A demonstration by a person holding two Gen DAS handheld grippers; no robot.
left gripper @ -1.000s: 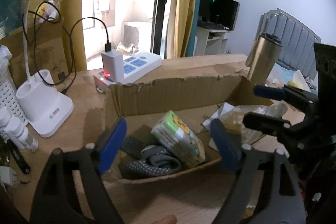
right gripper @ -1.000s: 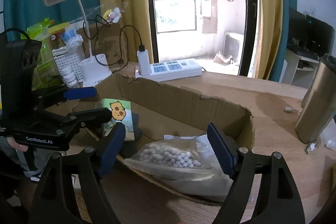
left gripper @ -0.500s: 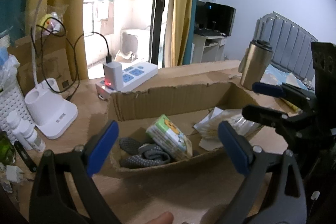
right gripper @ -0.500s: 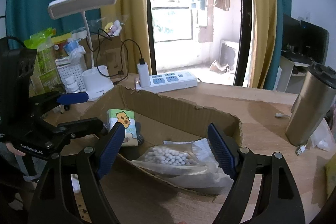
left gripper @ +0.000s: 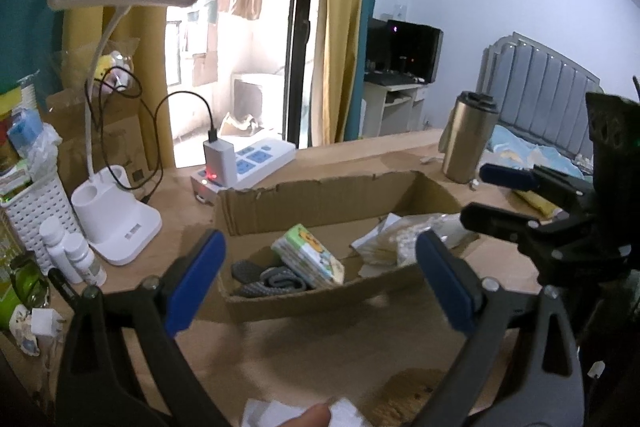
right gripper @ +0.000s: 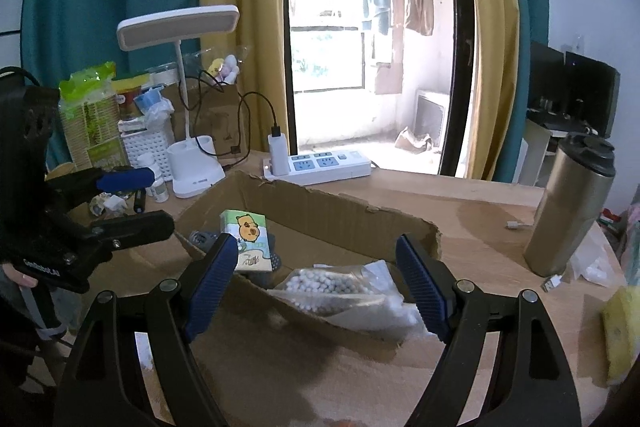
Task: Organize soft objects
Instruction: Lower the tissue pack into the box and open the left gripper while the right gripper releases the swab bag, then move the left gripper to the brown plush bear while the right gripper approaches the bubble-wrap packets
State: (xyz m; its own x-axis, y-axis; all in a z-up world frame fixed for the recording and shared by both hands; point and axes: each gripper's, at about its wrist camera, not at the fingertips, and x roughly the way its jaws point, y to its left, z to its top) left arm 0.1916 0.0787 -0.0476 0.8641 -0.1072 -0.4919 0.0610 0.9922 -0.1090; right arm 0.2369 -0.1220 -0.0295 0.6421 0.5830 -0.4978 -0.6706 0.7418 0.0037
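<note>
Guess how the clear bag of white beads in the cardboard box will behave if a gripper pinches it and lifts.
The bead bag is thin, crinkled film slumped over the box's torn front wall, so it will likely sag around the pinch. The loose beads should shift, moving the weight. The glossy film may slip between the pads; pinching gathered film probably holds better.

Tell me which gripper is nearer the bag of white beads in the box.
Right. The right gripper is open just in front of the bag of white beads. The left gripper is open farther along the box, facing the tissue pack.
</note>
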